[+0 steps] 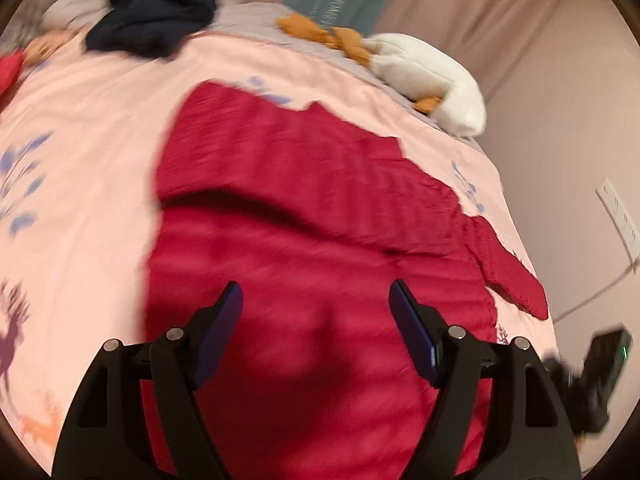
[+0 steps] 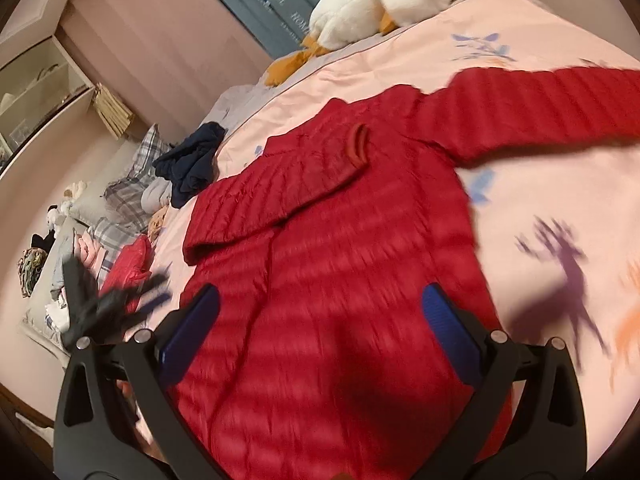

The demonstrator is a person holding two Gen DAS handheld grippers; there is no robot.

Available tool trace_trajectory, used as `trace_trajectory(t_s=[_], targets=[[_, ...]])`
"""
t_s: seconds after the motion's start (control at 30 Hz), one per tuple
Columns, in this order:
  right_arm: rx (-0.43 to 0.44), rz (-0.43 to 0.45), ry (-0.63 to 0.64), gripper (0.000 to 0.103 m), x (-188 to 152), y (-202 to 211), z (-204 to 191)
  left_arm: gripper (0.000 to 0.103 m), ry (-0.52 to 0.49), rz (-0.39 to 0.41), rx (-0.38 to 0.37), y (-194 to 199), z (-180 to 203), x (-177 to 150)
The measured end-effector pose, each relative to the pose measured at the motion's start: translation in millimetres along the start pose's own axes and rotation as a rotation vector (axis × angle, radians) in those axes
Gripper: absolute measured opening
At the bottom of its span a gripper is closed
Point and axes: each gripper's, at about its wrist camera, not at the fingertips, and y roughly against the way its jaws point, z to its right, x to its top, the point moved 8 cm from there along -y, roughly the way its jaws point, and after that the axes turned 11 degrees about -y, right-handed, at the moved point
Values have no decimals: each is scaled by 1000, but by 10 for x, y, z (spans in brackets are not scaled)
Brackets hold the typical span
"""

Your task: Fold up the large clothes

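A red quilted jacket (image 1: 312, 208) lies flat on the pink bedspread (image 1: 88, 128). In the right wrist view the jacket (image 2: 340, 248) has its left sleeve (image 2: 280, 184) folded across the chest and its right sleeve (image 2: 540, 116) stretched out to the right. My left gripper (image 1: 316, 300) is open and empty above the jacket's lower body. My right gripper (image 2: 320, 304) is open and empty above the jacket's lower body too. The left gripper shows blurred at the left of the right wrist view (image 2: 104, 300).
A white plush goose (image 1: 432, 76) lies at the bed's far edge, also in the right wrist view (image 2: 380, 0). A dark navy garment (image 1: 152, 16) lies near the pillows (image 2: 120, 192). A second red garment (image 2: 128, 264) lies at the bed's left side. A wall (image 1: 560, 128) and shelf (image 2: 40, 88) border the bed.
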Motion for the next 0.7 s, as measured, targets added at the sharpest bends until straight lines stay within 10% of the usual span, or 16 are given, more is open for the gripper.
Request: trace_trajectory(t_s=[0.17,0.5,0.7], targets=[[-66,-41,31,101,464,-515,-134,76,163,12,-35,216,-586,-147],[-176,8,-8,99,1097,-1284,-54,76,395,61,-359,-246,-622,364],[-257,-7,66,57,1146,-1548,-72,76,439,46,-253,-790,-692,479]])
